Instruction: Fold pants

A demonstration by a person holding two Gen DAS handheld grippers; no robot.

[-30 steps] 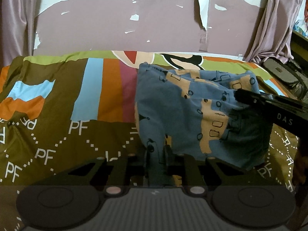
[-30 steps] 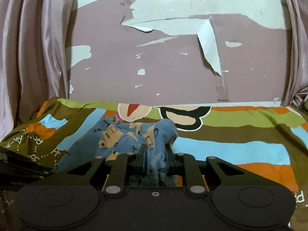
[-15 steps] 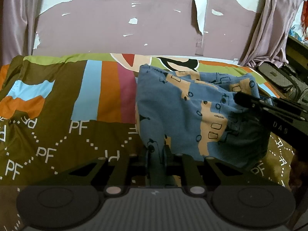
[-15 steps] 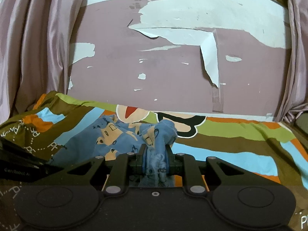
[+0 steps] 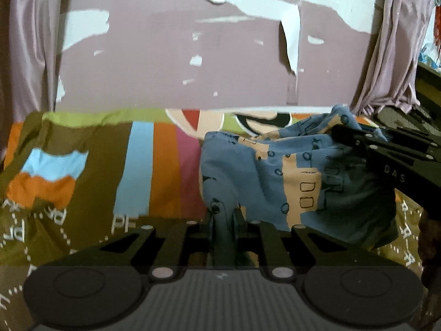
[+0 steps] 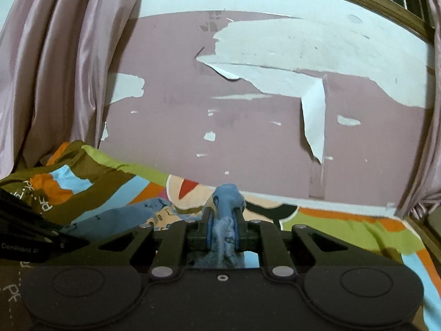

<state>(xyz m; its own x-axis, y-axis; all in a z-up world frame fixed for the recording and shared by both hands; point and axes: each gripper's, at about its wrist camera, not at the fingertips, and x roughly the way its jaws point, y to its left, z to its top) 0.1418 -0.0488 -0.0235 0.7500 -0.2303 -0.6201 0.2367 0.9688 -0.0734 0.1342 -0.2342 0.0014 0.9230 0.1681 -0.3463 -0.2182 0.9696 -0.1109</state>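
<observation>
Blue pants (image 5: 264, 171) with tan patches and small car prints lie bunched on the striped bedspread (image 5: 137, 165). My left gripper (image 5: 223, 215) is shut on the near left edge of the cloth, which hangs lifted from its jaws. In the left wrist view my right gripper (image 5: 339, 135) comes in from the right and holds the far right edge raised. In the right wrist view the right gripper (image 6: 223, 212) has its jaws closing on a bunched fold of the pants (image 6: 227, 195) pressed between its pads. The left gripper's black body (image 6: 30, 234) shows at the left edge.
A pink wall (image 5: 165, 69) with peeling paint runs along the far side of the bed. Mauve curtains (image 6: 55, 69) hang at both ends. A dark bag (image 5: 399, 115) sits beyond the bed's right edge. A hand (image 5: 430, 234) shows at the right.
Both grippers have risen with the pants, so the held edges hang higher above the bedspread. The right wrist view has rolled and shows more wall. The cloth in the right jaws looks more tightly bunched.
</observation>
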